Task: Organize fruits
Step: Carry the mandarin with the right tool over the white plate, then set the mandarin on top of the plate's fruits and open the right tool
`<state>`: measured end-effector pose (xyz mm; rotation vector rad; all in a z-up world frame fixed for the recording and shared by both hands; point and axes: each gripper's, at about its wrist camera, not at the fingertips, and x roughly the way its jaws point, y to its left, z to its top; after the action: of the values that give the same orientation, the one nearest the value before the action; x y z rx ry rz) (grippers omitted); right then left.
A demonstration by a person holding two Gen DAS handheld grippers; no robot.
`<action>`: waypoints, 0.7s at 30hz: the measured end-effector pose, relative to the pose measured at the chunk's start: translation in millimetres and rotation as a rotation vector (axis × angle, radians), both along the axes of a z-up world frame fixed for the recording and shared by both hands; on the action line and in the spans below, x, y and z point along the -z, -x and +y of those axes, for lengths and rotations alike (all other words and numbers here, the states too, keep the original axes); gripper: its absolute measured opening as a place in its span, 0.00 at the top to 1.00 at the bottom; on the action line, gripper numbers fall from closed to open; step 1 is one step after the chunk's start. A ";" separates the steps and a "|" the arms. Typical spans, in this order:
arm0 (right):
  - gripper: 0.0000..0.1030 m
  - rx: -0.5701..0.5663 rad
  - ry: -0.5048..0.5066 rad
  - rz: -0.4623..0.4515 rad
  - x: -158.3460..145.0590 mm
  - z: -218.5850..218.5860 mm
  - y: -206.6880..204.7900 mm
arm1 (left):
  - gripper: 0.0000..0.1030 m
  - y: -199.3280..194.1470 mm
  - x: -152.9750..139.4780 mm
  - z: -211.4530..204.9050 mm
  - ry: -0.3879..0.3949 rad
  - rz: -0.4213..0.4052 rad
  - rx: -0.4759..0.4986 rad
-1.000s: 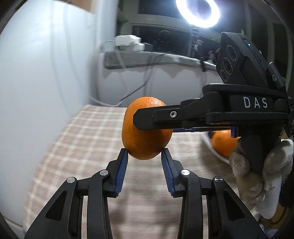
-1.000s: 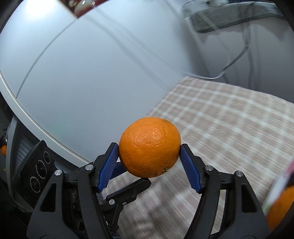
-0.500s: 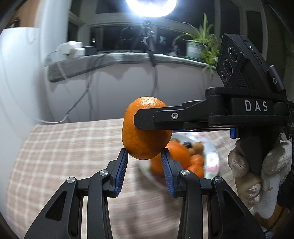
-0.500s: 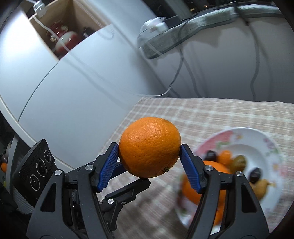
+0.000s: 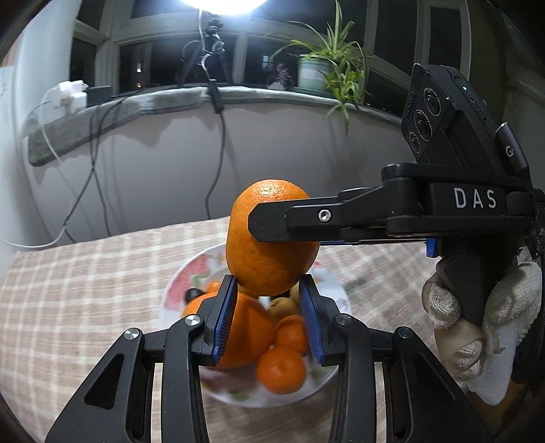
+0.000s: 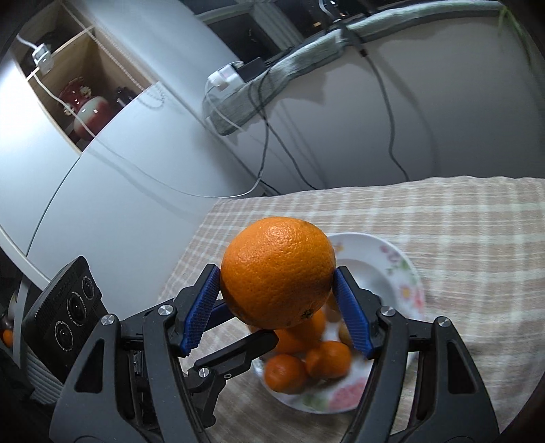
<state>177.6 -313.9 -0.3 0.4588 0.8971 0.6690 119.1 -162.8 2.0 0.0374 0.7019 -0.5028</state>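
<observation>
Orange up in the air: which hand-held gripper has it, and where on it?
The right hand-held gripper clamps the orange across its sides; the left's pads flank its bottom.

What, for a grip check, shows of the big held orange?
The orange is large, round and bright, with pebbled peel and a small stem scar low down. The right gripper clamps its sides, holding it in the air over the plate of fruit. The left gripper flanks its lower end; contact is unclear.

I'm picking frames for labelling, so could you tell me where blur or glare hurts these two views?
Left wrist: the lamp at the top edge blows out white; the plate and its fruit smear, but the held orange is sharp. Right wrist: no glare, orange crisp, small oranges blurred.
</observation>
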 end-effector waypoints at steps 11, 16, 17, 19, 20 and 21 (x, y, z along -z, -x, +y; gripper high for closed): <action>0.31 0.029 0.062 0.063 11.8 -19.9 0.6 | 0.65 0.5 14.7 -18.0 0.011 0.060 0.039; 0.31 0.027 0.094 0.084 15.4 -17.0 -2.6 | 0.65 -0.6 20.0 -18.4 0.014 0.084 0.041; 0.31 0.026 0.098 0.085 15.8 -16.2 -2.9 | 0.65 -0.6 21.0 -18.2 0.013 0.088 0.041; 0.31 0.022 0.105 0.088 17.4 -14.6 -3.7 | 0.65 -0.1 23.1 -18.3 0.012 0.097 0.044; 0.31 0.022 0.108 0.090 18.3 -13.8 -4.2 | 0.65 0.0 23.9 -18.1 0.013 0.099 0.043; 0.31 0.022 0.112 0.091 19.2 -13.2 -4.4 | 0.65 0.6 23.9 -18.2 0.015 0.098 0.042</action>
<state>182.0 -327.1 -19.6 0.4007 1.0093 0.5778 118.5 -181.0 -21.9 0.0136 0.7949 -0.5533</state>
